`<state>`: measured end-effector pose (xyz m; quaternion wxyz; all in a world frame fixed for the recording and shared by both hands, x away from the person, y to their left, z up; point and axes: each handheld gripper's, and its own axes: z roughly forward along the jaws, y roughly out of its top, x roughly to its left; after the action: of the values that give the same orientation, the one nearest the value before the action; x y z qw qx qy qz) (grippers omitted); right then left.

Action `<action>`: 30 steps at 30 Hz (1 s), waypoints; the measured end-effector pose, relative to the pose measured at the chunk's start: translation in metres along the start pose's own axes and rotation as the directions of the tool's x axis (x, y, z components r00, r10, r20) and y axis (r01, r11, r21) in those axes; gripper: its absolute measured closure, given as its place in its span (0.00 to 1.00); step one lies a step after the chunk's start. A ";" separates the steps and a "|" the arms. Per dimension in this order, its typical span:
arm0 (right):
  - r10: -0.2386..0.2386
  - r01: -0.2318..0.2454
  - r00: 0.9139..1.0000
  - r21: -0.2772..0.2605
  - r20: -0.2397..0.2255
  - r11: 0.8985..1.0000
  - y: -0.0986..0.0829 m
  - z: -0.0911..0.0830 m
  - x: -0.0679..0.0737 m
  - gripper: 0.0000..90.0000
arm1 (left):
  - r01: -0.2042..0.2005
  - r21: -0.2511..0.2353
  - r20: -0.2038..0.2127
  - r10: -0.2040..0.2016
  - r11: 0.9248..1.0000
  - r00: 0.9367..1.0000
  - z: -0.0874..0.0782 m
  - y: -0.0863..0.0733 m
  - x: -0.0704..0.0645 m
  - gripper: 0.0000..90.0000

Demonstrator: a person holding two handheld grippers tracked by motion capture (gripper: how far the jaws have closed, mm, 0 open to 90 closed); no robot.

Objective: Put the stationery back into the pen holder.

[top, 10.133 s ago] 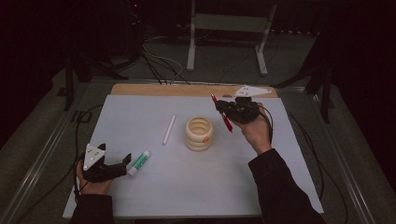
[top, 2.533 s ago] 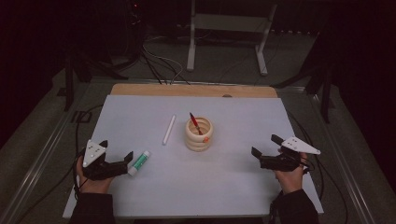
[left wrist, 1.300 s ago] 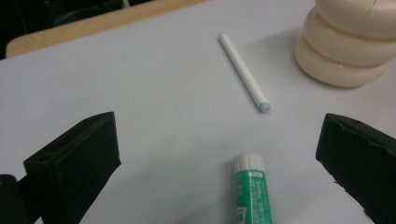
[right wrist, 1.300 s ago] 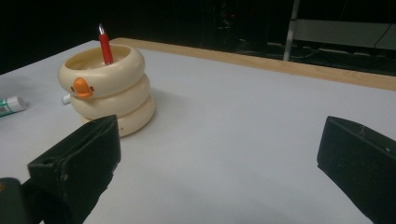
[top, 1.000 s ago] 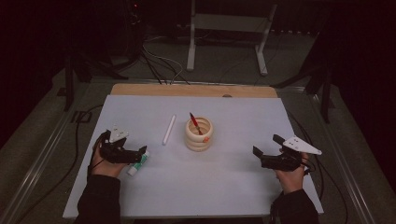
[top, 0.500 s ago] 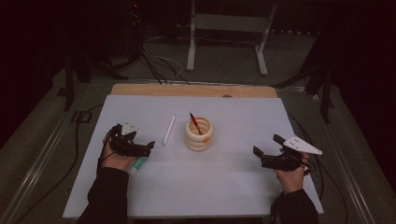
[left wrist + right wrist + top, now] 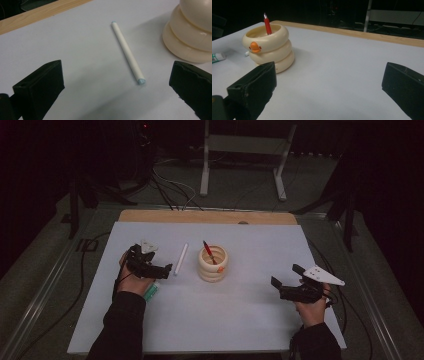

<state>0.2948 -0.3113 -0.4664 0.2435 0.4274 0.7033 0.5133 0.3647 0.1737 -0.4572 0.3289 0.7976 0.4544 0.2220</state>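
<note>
The left claw (image 7: 161, 268) is held wide open, with nothing in it, just above the thin white stick (image 7: 127, 52) on the white worktop (image 7: 240, 305). The stick is seen lying between its jaws (not touched). The right claw (image 7: 279, 286) is held wide open and empty too, well apart from the cream ring-shaped pot (image 7: 269, 45).

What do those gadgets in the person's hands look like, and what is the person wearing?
Each hand holds a black tool. The left gripper and the right gripper each end in two blocky black jaws and carry a pale grey three-cornered plate on top. A thin dark cable trails from the right one. Both forearms are in dark long sleeves.
</note>
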 end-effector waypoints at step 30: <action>0.004 -0.004 1.000 0.002 -0.003 1.000 0.000 0.001 -0.001 0.00 | 0.062 0.096 0.005 -0.062 0.993 0.998 0.060 0.030 -0.012 0.00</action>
<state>0.2958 -0.3118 -0.4673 0.2411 0.4284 0.7033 0.5135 0.4151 0.1333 -0.4773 0.2988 0.7989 0.4876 0.1862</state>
